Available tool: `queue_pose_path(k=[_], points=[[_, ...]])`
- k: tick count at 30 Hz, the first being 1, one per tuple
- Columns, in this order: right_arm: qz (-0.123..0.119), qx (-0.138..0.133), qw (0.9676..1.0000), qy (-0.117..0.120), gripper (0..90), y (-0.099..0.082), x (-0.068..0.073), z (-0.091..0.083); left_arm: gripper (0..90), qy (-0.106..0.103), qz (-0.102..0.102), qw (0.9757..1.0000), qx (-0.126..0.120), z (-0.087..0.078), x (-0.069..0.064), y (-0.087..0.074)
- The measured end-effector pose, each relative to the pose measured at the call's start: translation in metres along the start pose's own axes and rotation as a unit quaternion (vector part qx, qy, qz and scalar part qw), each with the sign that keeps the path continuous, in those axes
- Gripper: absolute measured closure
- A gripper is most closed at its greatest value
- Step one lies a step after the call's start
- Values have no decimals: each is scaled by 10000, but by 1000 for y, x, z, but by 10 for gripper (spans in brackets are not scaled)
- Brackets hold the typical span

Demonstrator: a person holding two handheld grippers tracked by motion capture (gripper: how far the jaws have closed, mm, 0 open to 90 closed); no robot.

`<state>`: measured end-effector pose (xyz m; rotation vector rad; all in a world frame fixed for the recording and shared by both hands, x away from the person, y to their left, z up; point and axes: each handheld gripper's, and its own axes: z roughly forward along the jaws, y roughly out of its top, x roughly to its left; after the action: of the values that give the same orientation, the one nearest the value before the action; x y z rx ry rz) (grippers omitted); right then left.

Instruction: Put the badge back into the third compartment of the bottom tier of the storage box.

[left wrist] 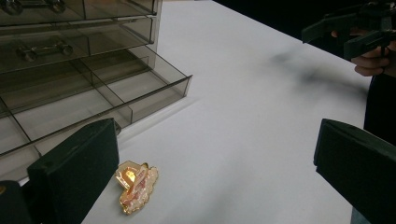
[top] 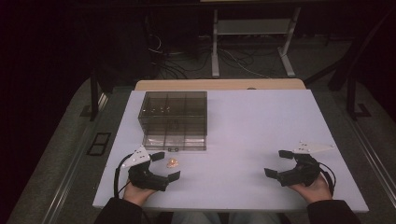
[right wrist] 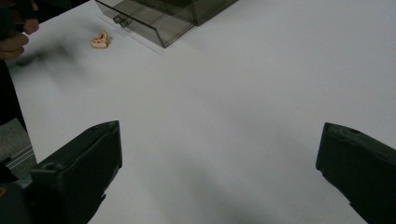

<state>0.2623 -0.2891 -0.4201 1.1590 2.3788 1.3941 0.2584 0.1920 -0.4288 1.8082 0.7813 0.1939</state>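
Reaching with your spread left tool (top: pixel 165 165), drop one jaw on each side of the little gold clip (top: pixel 172 163) lying near the open drawer (top: pixel 173 141), then squeeze gently.

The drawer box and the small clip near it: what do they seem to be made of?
Drawer box: probably smoky clear plastic, glossy; its dividers show through the walls. Clip: seemingly gold-coloured metal with pinkish, pearly trim; it glints, but the exact material is uncertain.
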Motion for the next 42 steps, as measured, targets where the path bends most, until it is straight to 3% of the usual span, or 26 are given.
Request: queue_pose_path(k=[15,25,42], points=[[-3,-19,10000,-14,0,-1,0,-5,0,-42,-24,9999,111,0,-2,3],[-17,19,10000,-19,0,-1,0,-4,0,65,149,9995,275,-8,-1,15],[-9,28,10000,-7,0,-1,0,-4,0,-26,427,9962,757,-10,-3,39]])
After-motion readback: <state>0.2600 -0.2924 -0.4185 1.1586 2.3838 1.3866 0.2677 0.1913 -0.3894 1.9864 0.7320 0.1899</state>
